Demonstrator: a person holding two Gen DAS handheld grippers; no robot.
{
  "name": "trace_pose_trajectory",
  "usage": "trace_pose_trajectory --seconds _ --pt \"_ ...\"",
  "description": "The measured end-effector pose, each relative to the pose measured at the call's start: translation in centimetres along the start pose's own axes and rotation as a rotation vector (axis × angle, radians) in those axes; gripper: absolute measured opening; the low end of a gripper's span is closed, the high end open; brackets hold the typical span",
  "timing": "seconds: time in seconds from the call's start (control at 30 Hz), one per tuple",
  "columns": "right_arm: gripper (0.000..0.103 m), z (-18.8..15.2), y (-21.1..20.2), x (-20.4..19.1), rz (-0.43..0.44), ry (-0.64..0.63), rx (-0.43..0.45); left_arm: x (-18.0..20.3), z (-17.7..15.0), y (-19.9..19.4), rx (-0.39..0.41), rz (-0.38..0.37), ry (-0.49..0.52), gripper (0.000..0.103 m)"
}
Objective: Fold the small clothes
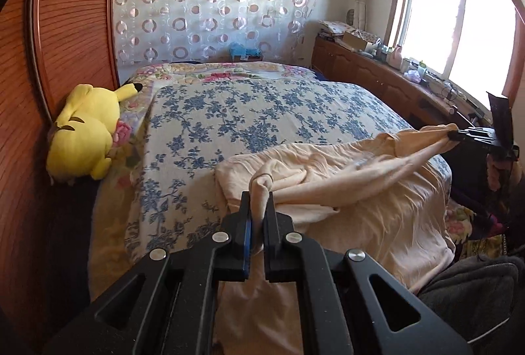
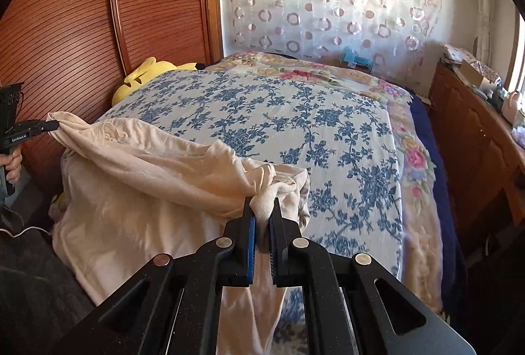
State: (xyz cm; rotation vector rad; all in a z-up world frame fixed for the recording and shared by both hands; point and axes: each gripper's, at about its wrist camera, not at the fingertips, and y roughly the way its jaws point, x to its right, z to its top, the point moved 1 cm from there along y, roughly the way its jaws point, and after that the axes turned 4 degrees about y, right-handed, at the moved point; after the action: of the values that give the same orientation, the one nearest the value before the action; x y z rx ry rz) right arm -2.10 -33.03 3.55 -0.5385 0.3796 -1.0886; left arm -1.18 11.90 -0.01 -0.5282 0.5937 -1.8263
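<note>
A cream-coloured garment (image 1: 344,191) lies crumpled over the near end of the bed, hanging over its edge; it also shows in the right wrist view (image 2: 147,177). My left gripper (image 1: 258,200) is shut on a bunched corner of the garment and lifts it slightly. My right gripper (image 2: 262,207) is shut on another bunched corner. In the left wrist view the right gripper (image 1: 454,135) appears at the far right pulling the cloth taut. In the right wrist view the left gripper (image 2: 52,125) appears at the far left holding its corner.
The bed has a blue floral sheet (image 1: 246,118) over a pink floral blanket (image 2: 416,164). A yellow plush toy (image 1: 85,132) lies by the wooden wardrobe (image 1: 65,27). A wooden cabinet (image 1: 377,73) with clutter runs under the window.
</note>
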Motion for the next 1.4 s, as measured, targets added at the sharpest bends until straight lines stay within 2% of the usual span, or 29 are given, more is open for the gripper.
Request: trace_pose_trajectory --seconds 0.17,0.3,0.5,0.53,0.57,0.6,0.67,0.7,0.77,0.83,0.93,1.17,1.23,1.3,1.4 --pt "0.007 -1.2 -2.0 -0.9 0.02 -0.003 -0.018 0.1 -0.8 -0.9 -0.021 0.001 0.0 0.006" --pt "0.007 -2.3 -1.5 -0.9 0.026 0.013 -0.054 -0.1 -1.7 0.4 -0.058 -0.003 -0.011 0.006" --pt "0.007 -2.5 0.0 -0.8 0.011 0.022 -0.098 0.3 -2.2 1.1 -0.074 -0.007 -0.01 0.007" --pt "0.007 -2.4 0.0 -0.9 0.014 0.021 -0.098 0.4 -2.2 1.1 -0.072 -0.007 -0.007 0.01" --pt "0.007 -2.3 -0.1 -1.0 0.017 0.019 -0.097 0.4 -2.2 1.0 -0.069 -0.006 -0.003 0.019" --pt "0.007 -2.2 -0.2 -1.1 0.02 0.018 -0.097 0.6 -2.1 0.9 -0.065 0.0 0.003 0.024" --pt "0.007 -2.1 -0.1 -1.3 0.021 0.011 -0.099 0.7 -2.0 0.9 -0.064 -0.004 0.015 0.044" --pt "0.007 -2.2 -0.2 -1.3 0.02 0.008 -0.1 0.7 -1.8 0.9 -0.064 -0.002 0.02 0.047" --pt "0.013 -2.2 -0.2 -1.3 0.007 0.006 -0.098 0.8 -1.6 0.9 -0.054 0.011 0.022 0.068" --pt "0.013 -2.4 -0.1 -1.2 0.004 0.001 -0.091 0.7 -1.3 0.8 -0.032 0.02 0.013 0.081" --pt "0.016 -2.3 -0.4 -1.1 0.0 -0.002 -0.076 0.1 -0.8 1.0 -0.012 0.022 -0.014 0.086" --pt "0.018 -2.1 -0.1 -0.6 -0.011 0.013 -0.046 -0.3 -0.5 3.4 -0.05 0.059 -0.012 0.086" --pt "0.023 -2.0 0.1 -0.8 -0.014 0.008 -0.034 -0.3 -0.7 4.2 -0.062 0.076 -0.006 0.086" --pt "0.036 -1.8 0.4 -1.0 -0.032 -0.011 -0.02 -0.3 -0.8 4.9 -0.075 0.073 -0.013 0.086" --pt "0.039 -1.4 1.5 -1.0 -0.028 -0.003 -0.017 -0.6 -0.7 5.8 -0.076 0.058 -0.033 0.086"
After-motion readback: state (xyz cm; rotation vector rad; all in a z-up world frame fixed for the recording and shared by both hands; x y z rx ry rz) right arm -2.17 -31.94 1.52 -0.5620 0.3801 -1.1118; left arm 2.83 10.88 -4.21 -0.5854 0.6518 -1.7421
